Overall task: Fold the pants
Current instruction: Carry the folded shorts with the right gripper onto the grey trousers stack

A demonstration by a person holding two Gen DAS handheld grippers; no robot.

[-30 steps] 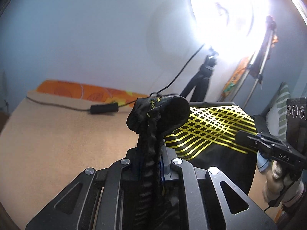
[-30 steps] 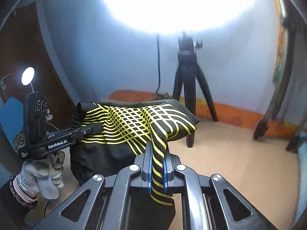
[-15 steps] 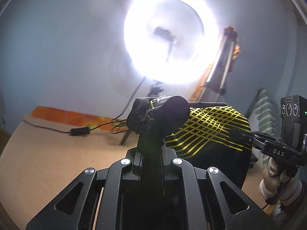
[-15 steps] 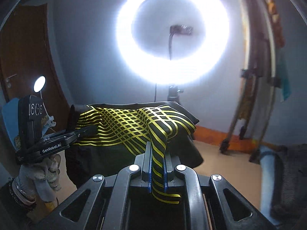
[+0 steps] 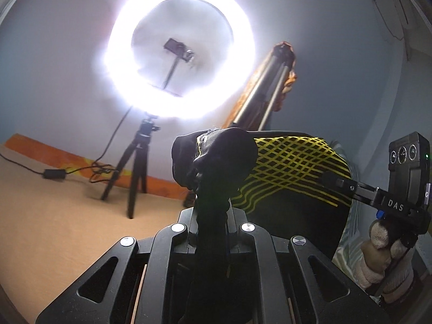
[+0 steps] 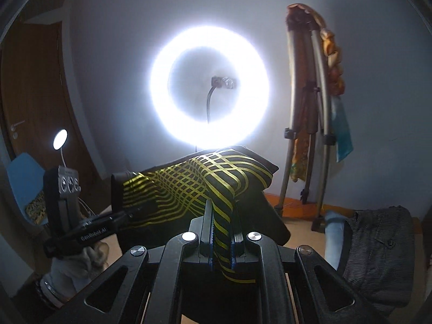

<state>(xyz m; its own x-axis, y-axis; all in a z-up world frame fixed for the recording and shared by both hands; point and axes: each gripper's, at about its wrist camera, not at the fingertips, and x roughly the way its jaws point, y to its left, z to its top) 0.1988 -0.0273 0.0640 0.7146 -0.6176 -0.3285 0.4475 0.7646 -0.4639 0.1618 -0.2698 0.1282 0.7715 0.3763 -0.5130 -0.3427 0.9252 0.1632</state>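
Note:
The pants (image 5: 286,167) are black with a yellow lattice print and hang in the air between my two grippers. My left gripper (image 5: 212,208) is shut on a bunched black corner of the pants. My right gripper (image 6: 222,216) is shut on a yellow-striped edge of the pants (image 6: 189,186). In the left wrist view the right gripper (image 5: 337,182) shows at the right, clamped on the cloth. In the right wrist view the left gripper (image 6: 135,210) shows at the left, also on the cloth. The lower part of the pants is hidden behind the gripper bodies.
A bright ring light (image 6: 209,86) on a black tripod (image 5: 135,167) stands ahead. A folded metal stand (image 6: 307,124) draped with cloths leans at the right. The tan surface (image 5: 54,229) lies below. Grey and blue clothes (image 6: 378,243) lie at the right. A brown door (image 6: 32,108) is at the left.
Both grippers have lifted the pants and tilted upward; the ring light has come into full view and dropped lower in the right wrist view. Both grips are unchanged.

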